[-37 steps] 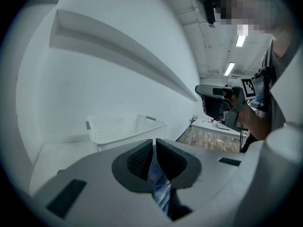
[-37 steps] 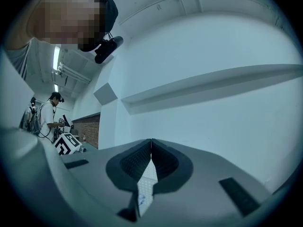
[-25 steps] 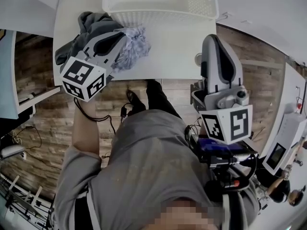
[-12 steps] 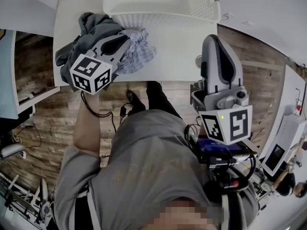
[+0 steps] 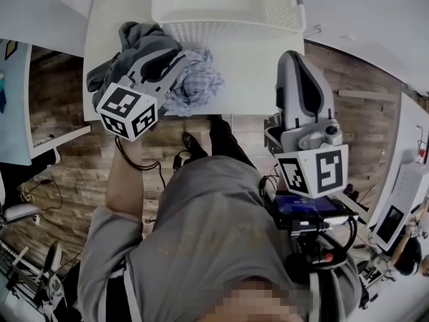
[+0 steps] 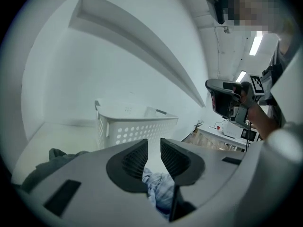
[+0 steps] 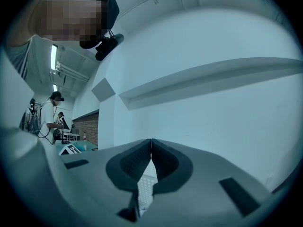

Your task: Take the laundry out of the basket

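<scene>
The white perforated laundry basket [image 5: 228, 20] stands at the far side of the white table [image 5: 255, 72] and shows no laundry inside. A dark grey garment [image 5: 137, 40] lies heaped on the table left of it. A light blue checked cloth [image 5: 200, 84] lies crumpled beside that garment. My left gripper [image 5: 175, 59] hangs over both; its jaws are opening, a narrow gap shows between the pads [image 6: 137, 157], and the blue cloth [image 6: 158, 193] sits below them, not pinched. My right gripper [image 5: 297, 59] is shut and empty, held by the table's right front corner.
The basket [image 6: 135, 129] is ahead of the left jaws, with the grey garment [image 6: 54, 157] to their left. Wooden floor lies in front of the table. A long wall shelf [image 7: 213, 79] runs above. Other people stand at desks far off [image 7: 49, 115].
The left gripper shifted slightly right over the table with the blue cloth, and its jaws have parted; the cloth now lies spread on the table. The right gripper has barely moved.
</scene>
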Available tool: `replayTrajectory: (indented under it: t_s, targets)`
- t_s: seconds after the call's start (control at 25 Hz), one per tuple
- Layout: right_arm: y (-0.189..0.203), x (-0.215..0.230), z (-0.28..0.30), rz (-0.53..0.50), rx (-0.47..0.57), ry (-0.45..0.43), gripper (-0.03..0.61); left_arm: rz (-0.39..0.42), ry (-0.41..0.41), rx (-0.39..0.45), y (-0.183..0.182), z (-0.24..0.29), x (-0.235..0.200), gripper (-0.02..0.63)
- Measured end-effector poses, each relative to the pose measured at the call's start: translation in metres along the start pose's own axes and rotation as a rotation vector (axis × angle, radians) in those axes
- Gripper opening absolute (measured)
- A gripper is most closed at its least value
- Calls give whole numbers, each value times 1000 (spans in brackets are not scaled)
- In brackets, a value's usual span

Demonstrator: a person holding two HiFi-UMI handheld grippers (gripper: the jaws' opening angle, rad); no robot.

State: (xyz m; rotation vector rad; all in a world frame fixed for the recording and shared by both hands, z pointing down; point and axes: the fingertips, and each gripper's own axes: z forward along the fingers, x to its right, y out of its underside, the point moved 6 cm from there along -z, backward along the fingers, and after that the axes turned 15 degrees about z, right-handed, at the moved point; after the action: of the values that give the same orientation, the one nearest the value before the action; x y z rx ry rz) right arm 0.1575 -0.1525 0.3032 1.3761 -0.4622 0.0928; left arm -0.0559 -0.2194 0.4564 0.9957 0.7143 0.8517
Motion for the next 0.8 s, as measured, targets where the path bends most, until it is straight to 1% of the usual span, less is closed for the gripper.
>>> replayTrajectory:
  t_s: [0.2, 0.44, 0.56, 0.64, 0.8]
  targets:
    - [8, -6, -3, 9, 5, -9, 8, 65, -43, 65, -29, -18, 10, 55]
    - [12, -19, -8, 11, 24, -27, 8, 144, -115, 183, -83, -56, 29, 31]
    - [17, -30, -8, 9, 36, -43, 8, 190, -169, 230, -108, -77, 40, 17]
    - [21, -38, -8, 4, 35, -57, 8, 199, -210, 261, -119, -90, 49, 9]
    - [24, -55, -8, -3, 34, -85, 8, 213, -330, 306, -133, -114, 60, 9]
